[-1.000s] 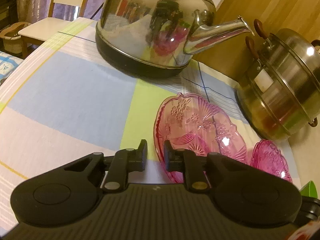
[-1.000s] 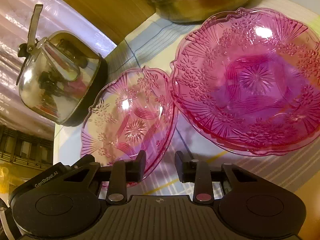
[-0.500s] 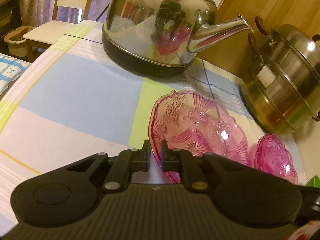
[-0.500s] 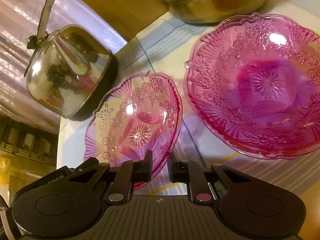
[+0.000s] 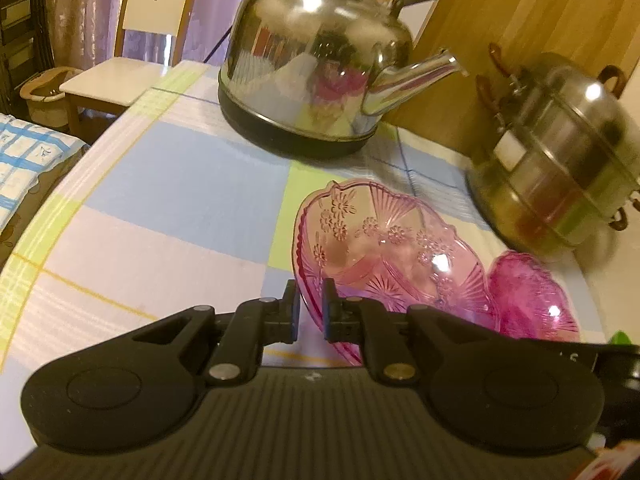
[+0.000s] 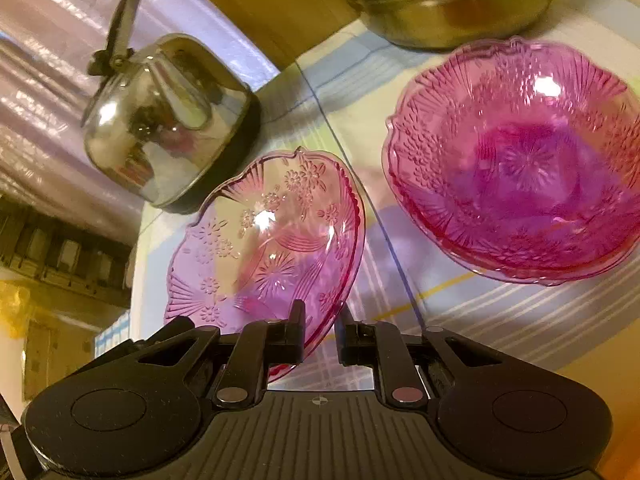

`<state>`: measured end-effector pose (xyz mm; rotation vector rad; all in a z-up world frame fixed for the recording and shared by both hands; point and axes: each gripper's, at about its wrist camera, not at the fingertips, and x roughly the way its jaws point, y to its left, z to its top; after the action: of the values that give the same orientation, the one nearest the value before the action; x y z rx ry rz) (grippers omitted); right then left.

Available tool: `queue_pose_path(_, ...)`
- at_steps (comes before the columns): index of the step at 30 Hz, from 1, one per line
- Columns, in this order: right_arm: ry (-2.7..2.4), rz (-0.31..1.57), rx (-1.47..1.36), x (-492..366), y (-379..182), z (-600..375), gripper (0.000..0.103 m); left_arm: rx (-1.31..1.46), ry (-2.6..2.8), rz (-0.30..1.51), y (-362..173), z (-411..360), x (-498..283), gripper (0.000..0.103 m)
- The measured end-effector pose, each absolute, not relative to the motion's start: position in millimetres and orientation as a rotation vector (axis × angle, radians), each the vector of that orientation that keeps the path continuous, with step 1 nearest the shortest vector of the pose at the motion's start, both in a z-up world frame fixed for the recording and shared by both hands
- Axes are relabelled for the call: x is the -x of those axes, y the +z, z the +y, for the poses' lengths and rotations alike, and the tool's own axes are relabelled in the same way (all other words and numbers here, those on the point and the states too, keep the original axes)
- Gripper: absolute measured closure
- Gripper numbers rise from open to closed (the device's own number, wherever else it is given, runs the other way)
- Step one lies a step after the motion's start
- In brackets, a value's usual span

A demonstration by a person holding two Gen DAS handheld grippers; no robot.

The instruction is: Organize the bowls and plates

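Obliquely downward, both tools (image 5: 311, 309) (image 6: 320, 338) on pale pink bowl (image 6: 272, 256) rim.

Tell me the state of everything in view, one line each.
light pink plate: tilted, held by its rim
left gripper: shut on the plate's rim
right gripper: jaws have just been closing, now shut on the plate's rim
dark pink bowls: nested, not held
kettle: upright, lid on
steamer pot: lid on
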<state>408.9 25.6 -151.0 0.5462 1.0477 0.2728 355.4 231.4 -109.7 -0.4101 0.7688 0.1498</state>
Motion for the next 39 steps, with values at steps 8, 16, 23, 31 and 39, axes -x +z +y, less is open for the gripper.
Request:
queue_pose_path(8,0.31,1.026,-0.547,-376,-125,2,0.088,0.392,0.139,0.721,-78,206,-321,0.093)
queue_pose_path(16,0.303,1.002,-0.582,-344,-102,-29,0.088,0.376,0.096,0.689,-57,172,-295,0.093)
queue_pose_path(23,0.287,0.947,-0.575,-312,-86,-59,0.088,0.355,0.035,0.669,-47,144,-278,0.093)
queue_pose_path(31,0.246,0.896,-0.563,-292,-74,-87,0.088,0.332,-0.017,0.664,-45,116,-279,0.093)
queue_pose_path(39,0.213,0.888,-0.575,-295,-72,-106,0.088,0.331,-0.05,0.672,-50,103,-288,0.092)
